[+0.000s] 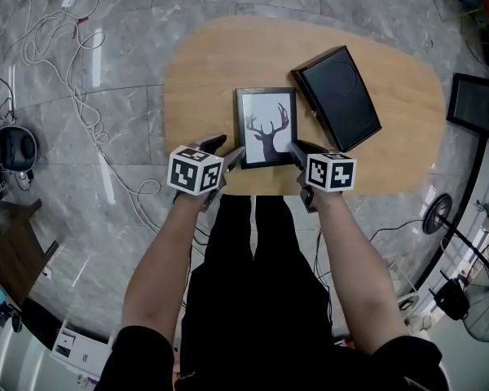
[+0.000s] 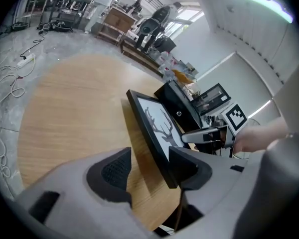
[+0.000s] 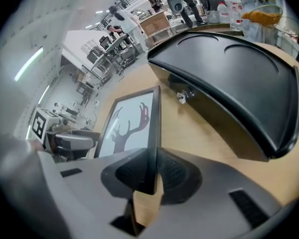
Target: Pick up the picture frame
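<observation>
Right hand-held gripper point(image 3: 152, 172) is clamped on the near right edge of the picture frame point(image 1: 266, 126), which lies at the front of the worktop point(image 1: 200, 80) beside a black case point(image 1: 337, 96). Left hand-held gripper point(image 2: 148, 167) is held apart, with the frame's left edge between its jaws, unpressed. Judged best: the left jaws are closed squarely before lifting, and the frame is kept level.

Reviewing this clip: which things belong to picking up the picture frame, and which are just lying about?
Part of the job:
- picture frame, deer print
- right gripper, shut on the frame's edge
- left gripper, open, frame's edge between its jaws

Just lying about:
- black case on the table beside the frame
- white cables on the floor
</observation>
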A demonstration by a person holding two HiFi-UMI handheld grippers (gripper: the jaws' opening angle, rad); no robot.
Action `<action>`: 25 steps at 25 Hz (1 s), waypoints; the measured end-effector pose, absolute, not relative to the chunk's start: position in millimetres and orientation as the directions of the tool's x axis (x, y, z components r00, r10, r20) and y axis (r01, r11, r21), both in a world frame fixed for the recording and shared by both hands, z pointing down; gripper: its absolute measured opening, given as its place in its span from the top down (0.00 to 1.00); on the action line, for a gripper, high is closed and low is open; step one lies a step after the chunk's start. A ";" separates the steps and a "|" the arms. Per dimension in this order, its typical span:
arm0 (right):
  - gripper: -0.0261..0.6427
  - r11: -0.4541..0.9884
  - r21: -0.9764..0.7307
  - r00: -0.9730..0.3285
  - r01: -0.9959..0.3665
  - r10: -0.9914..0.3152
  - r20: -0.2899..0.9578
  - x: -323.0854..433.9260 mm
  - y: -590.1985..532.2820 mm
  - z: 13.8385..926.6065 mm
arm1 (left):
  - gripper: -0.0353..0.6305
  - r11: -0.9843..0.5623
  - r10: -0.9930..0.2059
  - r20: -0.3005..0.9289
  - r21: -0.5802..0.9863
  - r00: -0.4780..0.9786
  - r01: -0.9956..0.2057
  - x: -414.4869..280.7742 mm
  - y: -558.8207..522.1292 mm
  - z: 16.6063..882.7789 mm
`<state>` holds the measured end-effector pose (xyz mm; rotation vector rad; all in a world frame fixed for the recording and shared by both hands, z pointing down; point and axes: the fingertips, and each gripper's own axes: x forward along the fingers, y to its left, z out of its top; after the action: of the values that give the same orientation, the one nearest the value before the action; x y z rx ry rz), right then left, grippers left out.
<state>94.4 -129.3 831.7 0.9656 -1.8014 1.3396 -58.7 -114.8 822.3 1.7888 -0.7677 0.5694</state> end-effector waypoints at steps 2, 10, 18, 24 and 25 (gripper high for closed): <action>0.85 0.197 -0.481 -0.512 -0.855 -0.169 0.842 90.2 -130.2 826.0 | 0.57 -0.247 -0.229 0.677 0.655 0.700 -0.714 -53.5 -117.1 815.5; 0.85 0.211 -0.564 -0.599 -0.799 -0.186 0.779 66.7 -133.2 816.6 | 0.62 -0.167 -0.268 0.619 0.725 0.738 -0.668 -41.2 -123.5 810.8; 0.85 0.232 -0.598 -0.637 -0.768 -0.179 0.749 65.4 -131.5 792.9 | 0.80 -0.143 -0.324 0.493 0.818 0.807 -0.557 -35.4 -128.4 772.6; 0.85 0.186 -0.629 -0.656 -0.755 -0.221 0.722 57.8 -134.6 747.6 | 0.88 -0.249 -0.367 0.378 0.841 0.850 -0.481 -27.7 -146.7 694.2; 0.85 0.186 -0.634 -0.661 -0.751 -0.230 0.715 55.4 -136.4 737.3 | 0.88 -0.272 -0.367 0.372 0.833 0.852 -0.481 -27.3 -148.3 679.9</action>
<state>55.4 -136.4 737.3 0.9166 -2.0032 1.4859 -27.3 -148.3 679.9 1.8911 -0.6332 0.1247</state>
